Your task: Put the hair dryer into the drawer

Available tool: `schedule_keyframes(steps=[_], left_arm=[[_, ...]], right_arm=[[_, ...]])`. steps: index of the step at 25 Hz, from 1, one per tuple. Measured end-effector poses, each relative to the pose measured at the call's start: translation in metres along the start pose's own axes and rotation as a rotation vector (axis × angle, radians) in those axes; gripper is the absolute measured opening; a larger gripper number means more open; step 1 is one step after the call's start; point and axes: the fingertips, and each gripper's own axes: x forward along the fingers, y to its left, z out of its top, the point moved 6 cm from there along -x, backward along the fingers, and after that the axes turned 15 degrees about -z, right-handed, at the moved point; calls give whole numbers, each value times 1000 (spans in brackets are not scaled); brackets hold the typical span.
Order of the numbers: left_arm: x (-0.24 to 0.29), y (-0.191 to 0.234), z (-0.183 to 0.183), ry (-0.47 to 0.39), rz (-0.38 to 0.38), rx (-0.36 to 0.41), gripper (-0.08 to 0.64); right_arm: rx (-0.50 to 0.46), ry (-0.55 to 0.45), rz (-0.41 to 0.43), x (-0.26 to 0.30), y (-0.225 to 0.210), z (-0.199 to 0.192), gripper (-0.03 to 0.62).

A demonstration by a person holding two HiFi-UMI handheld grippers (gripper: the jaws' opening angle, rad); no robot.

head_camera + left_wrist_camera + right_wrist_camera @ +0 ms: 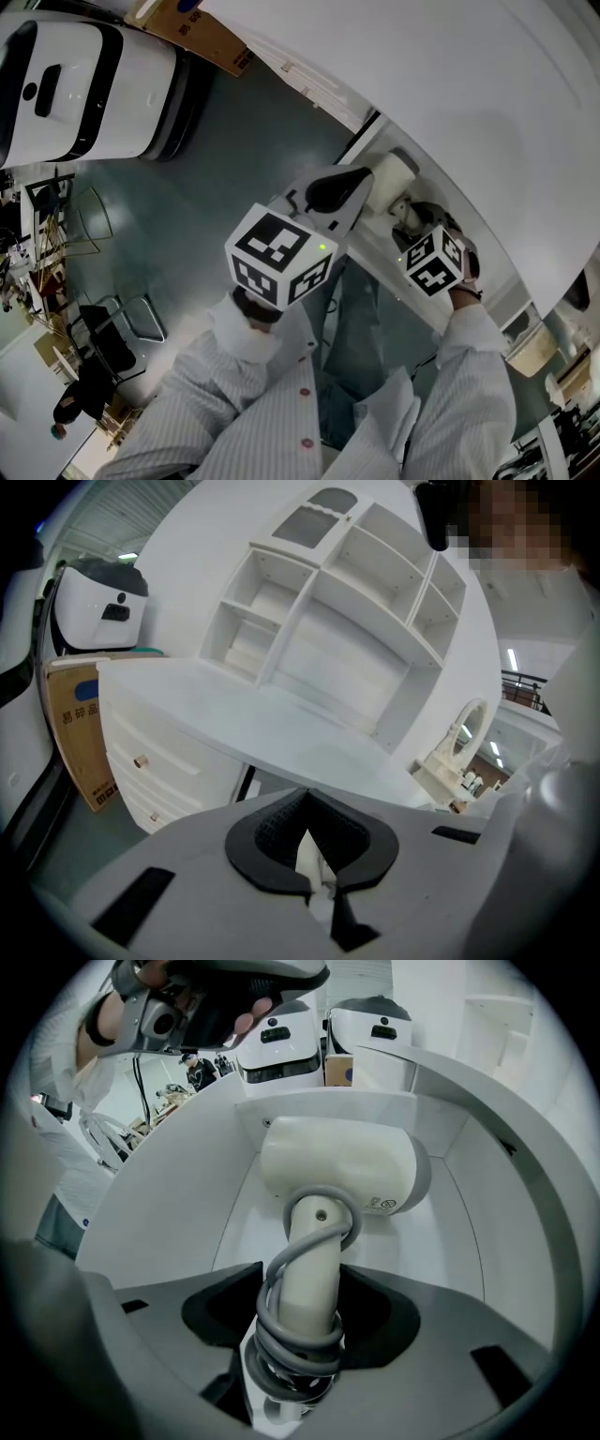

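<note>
- Hair dryer [394,176], head view: its cream body sits at the mouth of an open white drawer [373,246] just under the edge of a white desk top [487,112]. The right gripper [412,225] is at its handle. The left gripper [342,187] hangs just beside the drawer, close to the dryer's body. A judged risk is that the two grippers bump in this tight spot.
- Left gripper view: the jaws are pressed together with nothing between them. They aim away from the drawer, toward the desk and a white shelf unit [347,621] on it. This hand gives no support, so any slip rests on the other hand alone.
- Right gripper view: the jaws are clamped on the dryer's handle, which has a grey cord [298,1335] wound round it. The dryer's head lies inside the drawer, near the back wall. Whether it rests on the drawer floor cannot be told.
- Judged risks: letting go too high would drop the dryer with a knock. The coils may loosen, trail over the drawer front and jam it. Pushing further in could strike the head on the back wall.
</note>
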Motion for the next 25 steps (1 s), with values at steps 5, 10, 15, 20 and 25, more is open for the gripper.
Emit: schedule_keyframes(steps=[5, 10, 15, 20, 25], left_arm=[[-1, 0, 0, -3, 6, -6, 9], [2, 3, -3, -3, 11, -13, 9], [3, 3, -4, -4, 9, -13, 9], [5, 3, -2, -7, 10, -10, 9], [3, -2, -1, -17, 6, -14, 9]], right_arm=[[-8, 2, -6, 2, 2, 0, 233], [-12, -4, -10, 6, 2, 0, 233], [-28, -1, -16, 8, 4, 1, 233], [-16, -8, 6, 6, 3, 0, 233], [21, -14, 37, -6, 0, 3, 233]])
